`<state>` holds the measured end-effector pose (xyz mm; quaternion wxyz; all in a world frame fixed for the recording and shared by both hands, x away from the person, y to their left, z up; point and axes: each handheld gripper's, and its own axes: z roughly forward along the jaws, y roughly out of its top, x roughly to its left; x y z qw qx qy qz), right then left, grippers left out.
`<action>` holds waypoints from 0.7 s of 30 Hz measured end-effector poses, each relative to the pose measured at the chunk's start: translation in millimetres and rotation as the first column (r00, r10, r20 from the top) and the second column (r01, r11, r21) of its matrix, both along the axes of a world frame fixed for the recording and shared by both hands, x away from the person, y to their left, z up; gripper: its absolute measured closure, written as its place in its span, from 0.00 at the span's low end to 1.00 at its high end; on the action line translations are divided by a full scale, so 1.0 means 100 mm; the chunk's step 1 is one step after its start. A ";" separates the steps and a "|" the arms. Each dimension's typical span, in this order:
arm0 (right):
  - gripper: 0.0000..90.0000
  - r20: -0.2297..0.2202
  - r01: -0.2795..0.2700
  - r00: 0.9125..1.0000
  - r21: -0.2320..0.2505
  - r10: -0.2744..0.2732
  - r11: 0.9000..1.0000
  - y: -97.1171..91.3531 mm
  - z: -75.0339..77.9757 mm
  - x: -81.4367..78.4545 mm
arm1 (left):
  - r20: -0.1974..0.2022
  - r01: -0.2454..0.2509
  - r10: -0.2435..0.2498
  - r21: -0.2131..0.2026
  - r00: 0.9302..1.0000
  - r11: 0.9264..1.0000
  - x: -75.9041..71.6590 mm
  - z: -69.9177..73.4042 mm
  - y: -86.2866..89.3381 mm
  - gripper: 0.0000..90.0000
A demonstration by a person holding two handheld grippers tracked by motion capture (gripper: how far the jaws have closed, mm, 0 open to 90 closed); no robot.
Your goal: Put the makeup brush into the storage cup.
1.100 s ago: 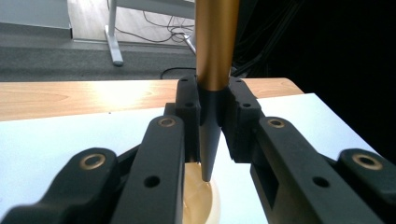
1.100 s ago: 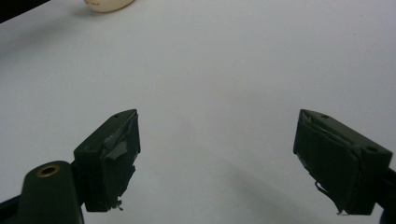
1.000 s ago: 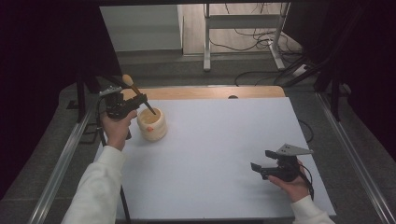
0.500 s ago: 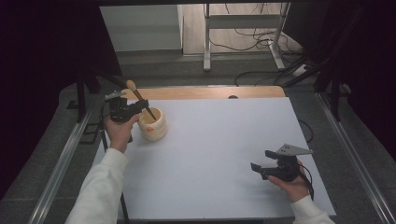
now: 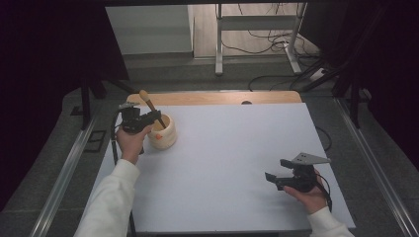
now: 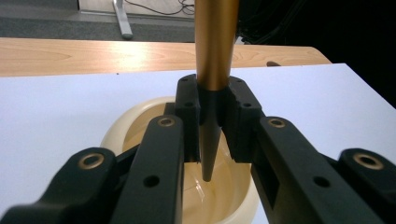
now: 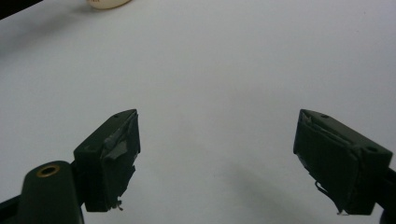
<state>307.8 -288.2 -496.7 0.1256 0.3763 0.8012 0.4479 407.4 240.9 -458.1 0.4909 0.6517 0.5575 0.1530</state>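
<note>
**Left gripper view: pestle clamped over the mortar**

Left gripper view showed the left gripper [image 6: 212, 123] with its two black jaws closed tight on a wooden pestle [image 6: 215, 42]. The jaws met around the dark lower part of the tool, where the golden-brown handle narrowed. The handle rose out of the top of the picture, and the dark pointed tip hung down between the jaws, inside the mouth of a cream-coloured mortar [image 6: 126, 135]. Whether the tip touched the bottom of the bowl could not be told.

From the high view, the left gripper [image 5: 148, 120] sat at the near-left corner of the white table [image 5: 237, 148], held by a hand in a white sleeve [image 5: 111, 197]. The pestle [image 5: 148, 103] leaned, its rounded top tilted up and away to the left, its lower end down in the mortar [image 5: 163, 136]. The mortar stood on the white surface, just beside the hand, close to the strip of bare wooden edge [image 5: 222, 98] at the far side.

Well apart, toward the near-right of the table, the right gripper [image 5: 281, 178] rested low over the white surface in the other hand. In the right gripper view its jaws stood wide apart with nothing between them, only bare white tabletop [image 7: 224, 70] beyond; the right gripper [image 7: 217, 158] pointed across the table, and the rim of the mortar [image 7: 107, 3] peeked in at the top edge.
</note>
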 end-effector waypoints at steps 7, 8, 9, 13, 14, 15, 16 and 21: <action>0.17 -0.002 -0.002 1.000 -0.004 0.002 1.000 0.01 -0.01 0.00 | 0.008 0.009 -0.009 0.001 1.000 1.000 0.00 -0.02 -0.01 0.86; 0.17 0.000 -0.004 1.000 -0.005 0.004 1.000 0.01 -0.01 0.00 | 0.020 0.017 -0.017 0.013 1.000 1.000 0.01 -0.02 -0.02 0.64; 0.17 0.000 -0.004 1.000 -0.005 0.004 1.000 0.01 -0.01 0.00 | 0.019 0.022 -0.022 0.036 1.000 0.999 0.02 -0.02 -0.03 0.64; 0.17 0.004 -0.005 1.000 -0.004 0.005 1.000 0.01 0.00 -0.01 | -0.047 0.003 0.001 0.098 0.999 0.995 -0.02 -0.01 -0.10 0.15; 0.17 0.005 -0.006 1.000 -0.004 0.006 1.000 0.01 0.00 -0.01 | -0.040 -0.004 0.008 0.096 0.999 0.995 -0.05 0.00 -0.10 0.13; 0.17 0.004 -0.006 1.000 -0.004 0.006 1.000 0.01 0.00 -0.01 | -0.040 -0.001 0.005 0.095 0.999 0.995 -0.07 0.00 -0.10 0.12; 0.17 0.005 -0.006 1.000 -0.004 0.006 1.000 0.01 0.00 -0.01 | -0.049 0.006 -0.001 0.099 0.999 0.995 -0.10 0.01 -0.11 0.10; 0.17 0.008 -0.009 1.000 -0.004 0.009 1.000 0.02 0.00 -0.01 | -0.041 0.015 -0.010 0.126 0.999 0.992 -0.25 0.06 -0.09 0.07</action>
